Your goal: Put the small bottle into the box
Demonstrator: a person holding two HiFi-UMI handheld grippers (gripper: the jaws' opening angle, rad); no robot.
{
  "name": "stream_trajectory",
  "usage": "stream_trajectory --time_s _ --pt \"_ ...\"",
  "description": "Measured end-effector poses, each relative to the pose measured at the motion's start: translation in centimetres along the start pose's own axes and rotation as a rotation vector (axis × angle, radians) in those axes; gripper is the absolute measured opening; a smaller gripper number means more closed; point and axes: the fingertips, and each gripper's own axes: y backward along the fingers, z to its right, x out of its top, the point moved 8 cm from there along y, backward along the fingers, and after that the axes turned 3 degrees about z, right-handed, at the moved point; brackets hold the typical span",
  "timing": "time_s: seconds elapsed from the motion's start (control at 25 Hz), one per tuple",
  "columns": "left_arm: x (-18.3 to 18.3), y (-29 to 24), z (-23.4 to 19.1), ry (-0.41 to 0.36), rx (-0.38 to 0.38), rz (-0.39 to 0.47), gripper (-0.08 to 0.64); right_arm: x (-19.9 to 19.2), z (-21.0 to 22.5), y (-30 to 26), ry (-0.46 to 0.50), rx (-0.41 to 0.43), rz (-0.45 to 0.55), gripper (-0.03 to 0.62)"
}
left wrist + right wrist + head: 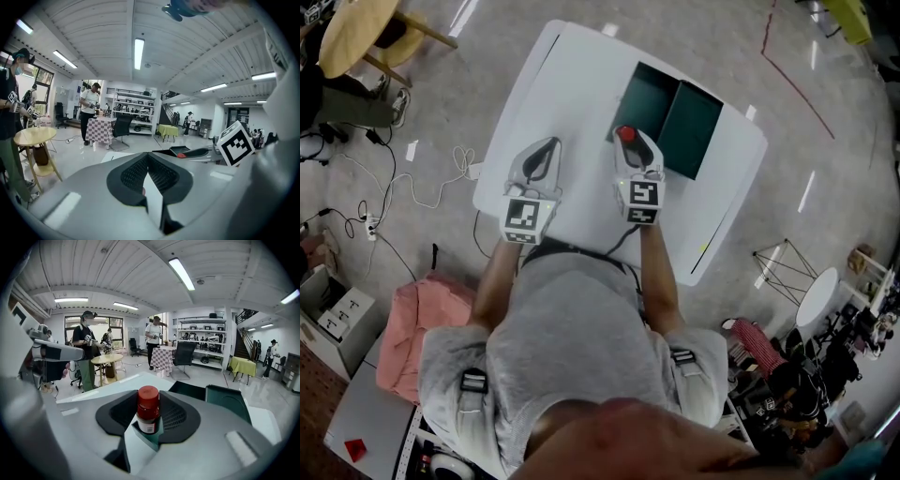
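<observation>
A small brown bottle (148, 411) with a red cap (626, 134) stands upright between the jaws of my right gripper (629, 141), which is shut on it. That gripper hovers over the white table (581, 84), just at the near edge of the open dark green box (645, 98). In the right gripper view the box (187, 390) lies just beyond the bottle, with its lid (229, 401) to the right. My left gripper (546, 145) is over the table to the left, jaws together with nothing held (147, 161).
The box lid (694, 131) lies beside the box on the right. Around the table are a round wooden table (356, 33), cables on the floor (403, 187) and a pink cloth (412, 328). People stand further back in the room (86, 352).
</observation>
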Motion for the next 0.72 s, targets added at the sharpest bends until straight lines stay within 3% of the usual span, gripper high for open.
stream_trajectory --time_s 0.72 --pt "-2.1 0.1 -1.0 0.020 0.034 -0.044 0.011 -2.6 0.1 -2.2 -0.021 0.013 -0.090 0.146"
